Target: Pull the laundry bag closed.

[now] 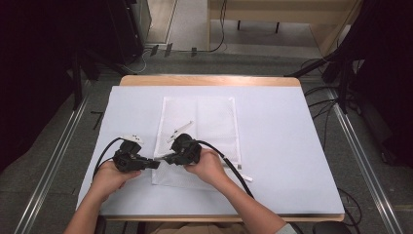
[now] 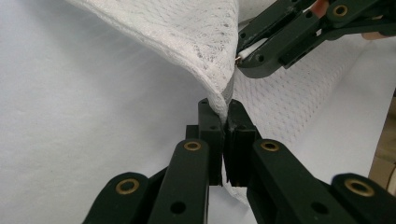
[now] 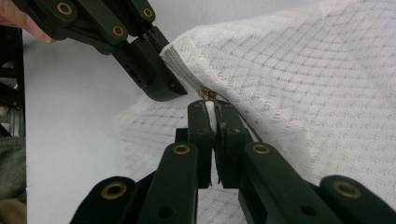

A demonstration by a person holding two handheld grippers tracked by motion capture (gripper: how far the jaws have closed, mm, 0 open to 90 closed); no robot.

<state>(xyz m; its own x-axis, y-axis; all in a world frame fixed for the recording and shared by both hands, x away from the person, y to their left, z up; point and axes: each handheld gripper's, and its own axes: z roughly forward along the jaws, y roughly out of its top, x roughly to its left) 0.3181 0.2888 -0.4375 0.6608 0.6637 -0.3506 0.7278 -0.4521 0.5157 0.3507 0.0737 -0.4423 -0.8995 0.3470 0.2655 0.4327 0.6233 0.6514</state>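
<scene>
Left gripper (image 2: 223, 116) pinched the mesh bag (image 1: 204, 119) by its left seam near the desk's front edge, while the right gripper (image 3: 211, 112) clamped the white zipper pull (image 3: 210, 109). Soft and limp, the bag looked best held at seam and pull. Gripper views showed both pinches; the high view showed a loose strip (image 1: 181, 130) on the bag.

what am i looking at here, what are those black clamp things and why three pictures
A person sits at a table covered in white, holding a hand-operated clamp tool in each hand. The high view looks down from above; the other two come from cameras riding on each tool, looking along its black jaws. A white mesh bag lies on the table. The left gripper is shut on the bag's edge. The right gripper is shut on a white tab by the small metal zipper slider, probably its pull. Both lift the bag's near corner slightly.
</scene>
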